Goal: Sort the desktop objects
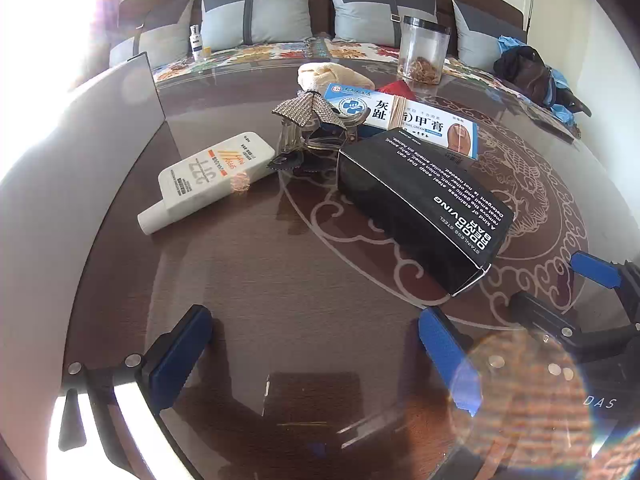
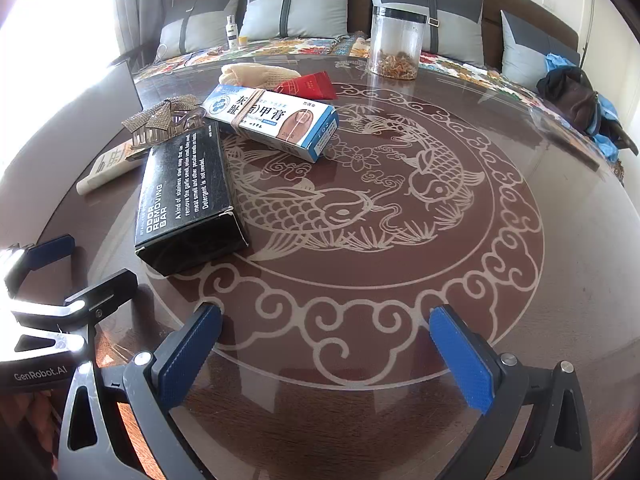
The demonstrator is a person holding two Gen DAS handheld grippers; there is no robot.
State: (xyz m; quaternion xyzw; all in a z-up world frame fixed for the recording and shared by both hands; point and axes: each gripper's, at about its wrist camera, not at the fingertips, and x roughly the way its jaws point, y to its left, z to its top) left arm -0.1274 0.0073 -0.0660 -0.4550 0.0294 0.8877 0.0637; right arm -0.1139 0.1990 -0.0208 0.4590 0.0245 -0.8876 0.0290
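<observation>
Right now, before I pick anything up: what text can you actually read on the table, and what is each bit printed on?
"ODOR REMOVING BAR", "Detergent is not needed." – black box.
"灰趾(指)甲膏", "NAIL CREAM" – blue-and-white box; its smaller print is unreadable.
"GenRobot.AI" – left gripper body, seen from the right wrist.
"DAS" – right gripper body, seen from the left wrist; partly cut off.
White tube: print too distorted to read.
Red packet: unreadable.

Behind the counter (image 2: 400, 280) with the fish pattern there's a sofa (image 2: 320, 46) with a flowery cover and grey cushions (image 2: 296, 12) lined up along the back. A small white bottle (image 2: 231, 32) stands on the seat, and a dark bag (image 2: 572, 96) sits on blue cloth (image 2: 608, 136) at the far right.
</observation>
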